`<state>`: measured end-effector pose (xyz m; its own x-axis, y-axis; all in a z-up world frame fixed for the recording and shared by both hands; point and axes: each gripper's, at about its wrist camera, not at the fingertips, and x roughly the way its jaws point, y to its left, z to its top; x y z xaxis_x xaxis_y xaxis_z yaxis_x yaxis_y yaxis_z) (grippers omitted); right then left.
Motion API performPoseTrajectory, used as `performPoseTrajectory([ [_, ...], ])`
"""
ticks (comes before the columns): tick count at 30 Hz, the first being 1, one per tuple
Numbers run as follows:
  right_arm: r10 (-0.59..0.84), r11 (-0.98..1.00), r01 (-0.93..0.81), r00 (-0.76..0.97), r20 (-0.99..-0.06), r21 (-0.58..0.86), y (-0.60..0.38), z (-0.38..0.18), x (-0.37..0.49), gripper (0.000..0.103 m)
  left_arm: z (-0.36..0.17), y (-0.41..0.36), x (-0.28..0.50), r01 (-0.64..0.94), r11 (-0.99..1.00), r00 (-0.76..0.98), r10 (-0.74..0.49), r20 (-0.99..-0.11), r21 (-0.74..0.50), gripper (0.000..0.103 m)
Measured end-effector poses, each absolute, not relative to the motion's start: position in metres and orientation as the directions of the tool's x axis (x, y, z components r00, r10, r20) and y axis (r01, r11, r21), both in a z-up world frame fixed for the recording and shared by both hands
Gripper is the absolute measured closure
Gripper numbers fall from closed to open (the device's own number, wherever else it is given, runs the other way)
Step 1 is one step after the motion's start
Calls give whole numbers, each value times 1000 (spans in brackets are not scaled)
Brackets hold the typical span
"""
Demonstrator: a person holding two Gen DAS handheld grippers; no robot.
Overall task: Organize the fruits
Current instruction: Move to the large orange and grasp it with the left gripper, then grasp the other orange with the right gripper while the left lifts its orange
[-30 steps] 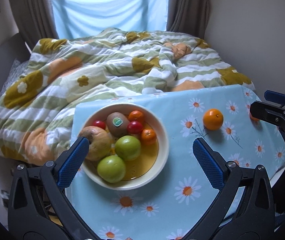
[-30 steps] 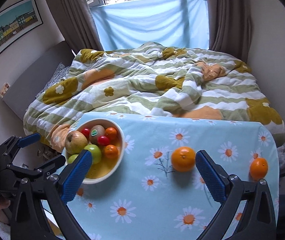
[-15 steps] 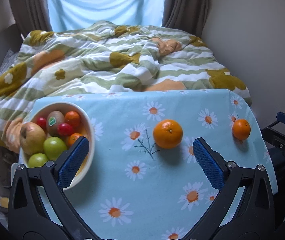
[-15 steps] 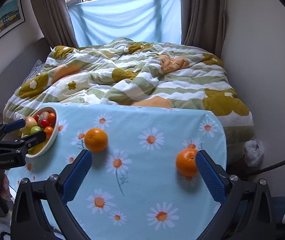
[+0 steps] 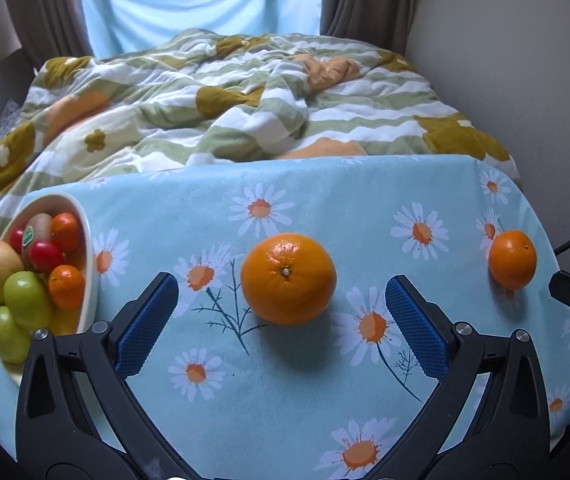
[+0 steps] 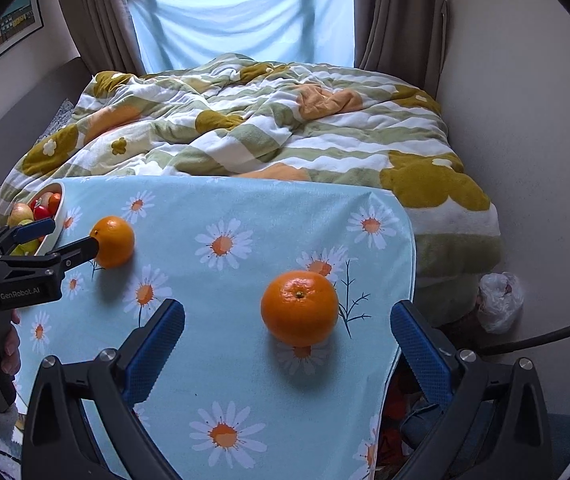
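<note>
Two oranges lie on the blue daisy tablecloth (image 5: 325,208). My left gripper (image 5: 281,300) is open, its blue pads flanking the larger orange (image 5: 288,278) just ahead of it. The second orange (image 5: 512,258) sits near the table's right edge. In the right wrist view my right gripper (image 6: 287,332) is open around that second orange (image 6: 299,308), and the left gripper (image 6: 61,240) reaches at the first orange (image 6: 113,241). A cream bowl (image 5: 87,240) at the left holds green apples, a pear, a kiwi, tomatoes and small oranges.
A bed with a striped flowered quilt (image 5: 245,100) lies right behind the table. A wall (image 6: 525,120) stands to the right, with a white plastic bag (image 6: 500,300) on the floor. Curtains and a window are at the back.
Both grippers swung right, away from the bowl, and closed in on the oranges. Each orange now sits centred between a gripper's open fingers.
</note>
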<state>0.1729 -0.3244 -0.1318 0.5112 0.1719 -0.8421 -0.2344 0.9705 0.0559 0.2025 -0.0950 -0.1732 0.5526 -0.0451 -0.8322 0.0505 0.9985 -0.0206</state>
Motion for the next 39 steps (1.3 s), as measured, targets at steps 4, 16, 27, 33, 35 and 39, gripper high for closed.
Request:
performPoseTrajectory([
  [4,161,962,-272,492,-856,25,-321,-146,177,0,-192,-99,214,49,999,523,-35,-852,-11,5],
  [16,162,956,-290,450,-878,28,-324,-169,189,19,-215,-101,222,38,999,473,-43,-880,-28,36],
  [27,168,964,-260,430,-887,57,-327,-182,199,29,-213,-97,198,33,999,455,-43,-889,-32,36],
  [33,157,962,-270,436,-886,38,-322,-185,201,37,-209,-92,185,17,999,459,-45,-887,-42,36],
  [35,160,962,-270,432,-888,42,-323,-187,202,37,-206,-91,181,15,999,464,-48,-884,-47,36],
  [39,173,960,-276,424,-889,55,-322,-190,203,48,-199,-88,175,6,999,478,-50,-877,-53,36],
])
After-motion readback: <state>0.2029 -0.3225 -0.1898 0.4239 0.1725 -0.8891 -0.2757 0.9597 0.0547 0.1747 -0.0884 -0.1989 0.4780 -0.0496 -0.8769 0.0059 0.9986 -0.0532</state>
